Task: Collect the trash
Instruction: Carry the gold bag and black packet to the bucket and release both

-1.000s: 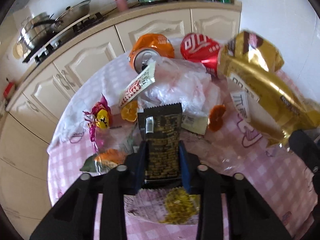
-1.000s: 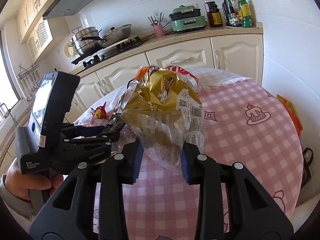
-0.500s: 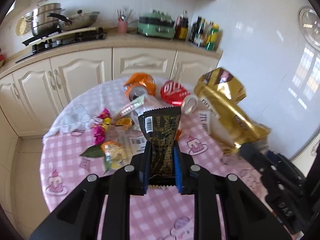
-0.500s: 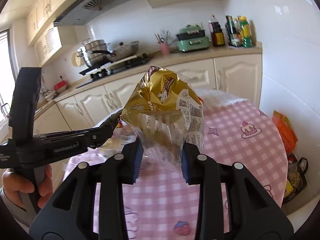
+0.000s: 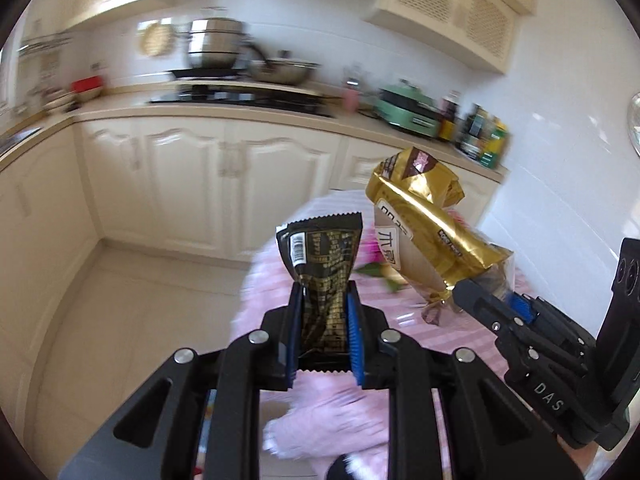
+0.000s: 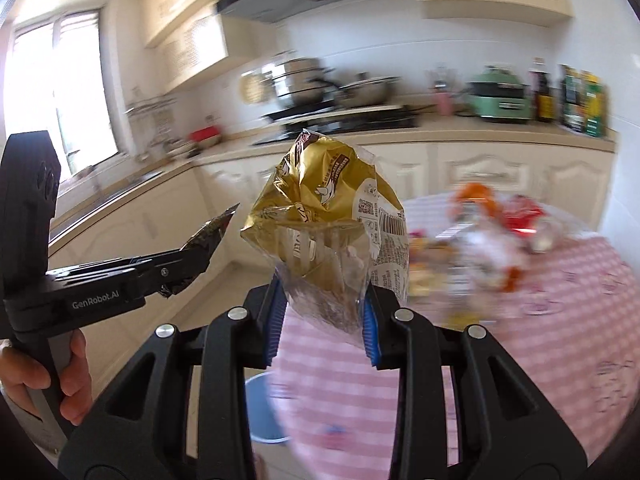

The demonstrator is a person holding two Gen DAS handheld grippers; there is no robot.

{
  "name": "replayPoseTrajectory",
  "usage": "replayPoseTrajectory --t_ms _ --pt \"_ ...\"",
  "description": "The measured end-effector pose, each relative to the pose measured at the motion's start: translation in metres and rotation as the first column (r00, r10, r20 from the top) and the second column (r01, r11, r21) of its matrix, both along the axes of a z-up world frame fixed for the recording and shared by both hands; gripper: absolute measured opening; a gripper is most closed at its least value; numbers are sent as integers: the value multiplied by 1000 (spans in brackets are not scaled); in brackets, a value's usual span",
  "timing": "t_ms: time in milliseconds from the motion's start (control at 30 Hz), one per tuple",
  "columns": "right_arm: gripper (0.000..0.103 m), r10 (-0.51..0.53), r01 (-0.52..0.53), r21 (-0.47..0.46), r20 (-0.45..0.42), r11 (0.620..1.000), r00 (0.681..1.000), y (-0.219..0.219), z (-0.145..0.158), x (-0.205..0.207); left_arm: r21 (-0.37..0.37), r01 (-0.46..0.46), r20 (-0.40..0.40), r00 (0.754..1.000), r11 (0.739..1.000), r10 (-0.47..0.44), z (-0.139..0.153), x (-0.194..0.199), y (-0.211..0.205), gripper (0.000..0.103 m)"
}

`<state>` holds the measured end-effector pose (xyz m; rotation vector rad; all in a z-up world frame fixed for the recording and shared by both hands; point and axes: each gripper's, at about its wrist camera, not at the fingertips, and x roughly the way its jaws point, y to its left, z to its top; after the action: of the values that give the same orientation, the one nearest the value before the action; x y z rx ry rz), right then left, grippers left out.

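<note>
In the left wrist view, the left gripper stands in the lower middle of the frame. Its fingers are clamped on a black wrapper with gold print, which rises upright out of the jaws; its jagged top edge and a small barcode are in the middle of the frame. The jaws have just been closing a little further, with the wrapper between them. To the right, the right gripper comes in from the lower right edge and holds a gold bag, which leans toward the upper left. Under both lies a table with a pink checked cloth, blurred, in the lower middle. Cream cabinets fill the left and middle of the frame, and a stove with pots is in the upper middle.

In the right wrist view, the right gripper is in the lower middle, its fingers clamped on the clear, crumpled lower part of the gold bag, which fills the centre. The left gripper reaches in from the left edge with the black wrapper pinched at its tip, and a hand holds its handle at the lower left. More trash lies blurred on the pink cloth at the right. A blue round container is seen low in the frame, left of the table edge.
</note>
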<state>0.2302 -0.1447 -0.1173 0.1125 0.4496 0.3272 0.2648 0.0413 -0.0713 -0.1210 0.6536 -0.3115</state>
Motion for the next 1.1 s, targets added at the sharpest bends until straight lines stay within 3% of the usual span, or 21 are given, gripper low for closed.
replayPoseTrajectory --t_ms 267,467,567,633,833,1000,1100 --pt "32 227 -232 -33 -102 972 969 132 -35 27 -24 -221 -73 973 975 219 -39 -10 129 19" --pt "33 305 -339 -74 -291 938 907 212 -114 71 -31 -319 -216 927 947 305 -109 12 192 19" --pt "33 298 -357 -90 -386 930 873 232 -160 91 -32 -332 -323 896 943 304 -161 35 208 19" --pt "33 277 -363 -100 -471 926 838 243 -202 110 -72 -333 -402 873 940 278 -198 50 219 19" --pt "35 208 -354 -105 -643 929 737 254 -294 151 -77 -351 -556 792 933 252 -293 87 227 19" --pt "42 154 -333 -126 -700 934 697 248 -343 169 -58 -360 -634 734 931 244 -351 109 224 19" --pt "52 139 -340 -139 -723 930 676 249 -362 177 -38 -352 -657 714 935 242 -371 117 217 19"
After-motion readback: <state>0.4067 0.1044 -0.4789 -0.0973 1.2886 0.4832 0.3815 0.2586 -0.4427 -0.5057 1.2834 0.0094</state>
